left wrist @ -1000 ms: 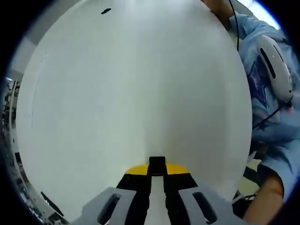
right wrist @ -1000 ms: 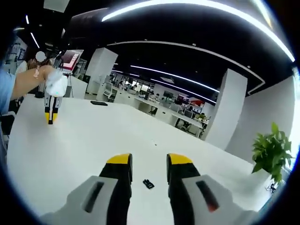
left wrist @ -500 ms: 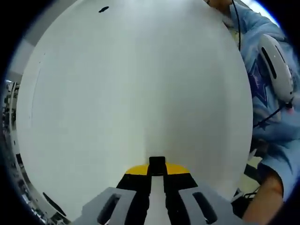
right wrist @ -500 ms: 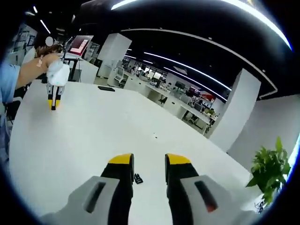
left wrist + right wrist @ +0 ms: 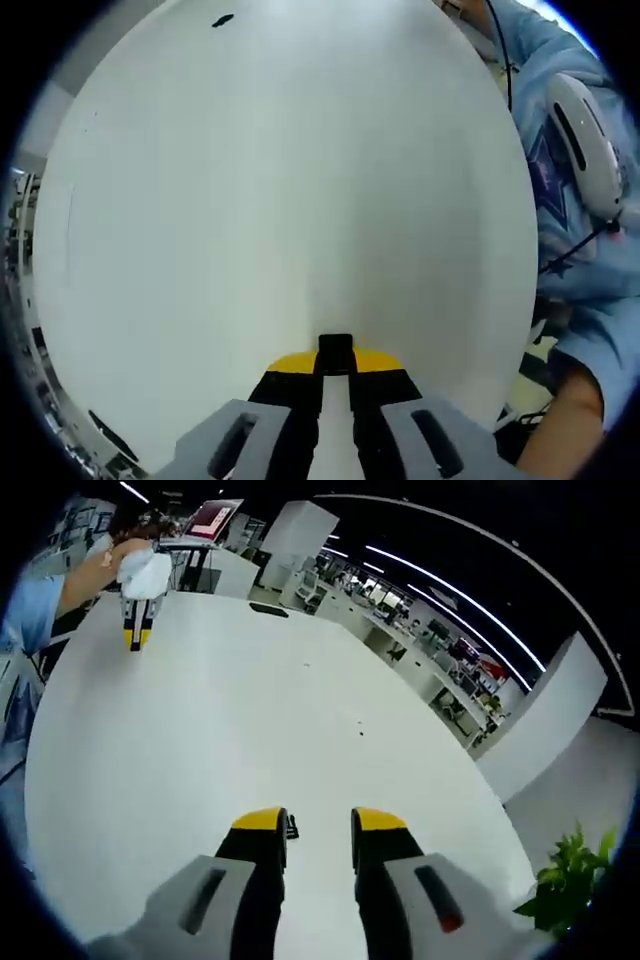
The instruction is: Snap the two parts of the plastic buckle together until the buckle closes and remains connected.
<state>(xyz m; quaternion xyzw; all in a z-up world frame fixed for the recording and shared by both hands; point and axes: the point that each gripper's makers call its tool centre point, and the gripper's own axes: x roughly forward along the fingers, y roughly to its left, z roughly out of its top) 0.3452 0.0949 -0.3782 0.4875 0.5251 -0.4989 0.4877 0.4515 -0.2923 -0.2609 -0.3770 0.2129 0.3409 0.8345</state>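
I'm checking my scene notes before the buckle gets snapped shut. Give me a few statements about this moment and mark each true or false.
1. The left gripper is clamped on a small black buckle part. True.
2. The right gripper is open. True.
3. The second buckle piece already sits between the right gripper's jaws. False: it lies on the white table just beside the tip of the jaw on the view's left.
4. The two buckle parts are joined. False: one is in the left gripper, the other lies on the table near the right gripper.
5. A potted plant stands beyond the table edge. True.
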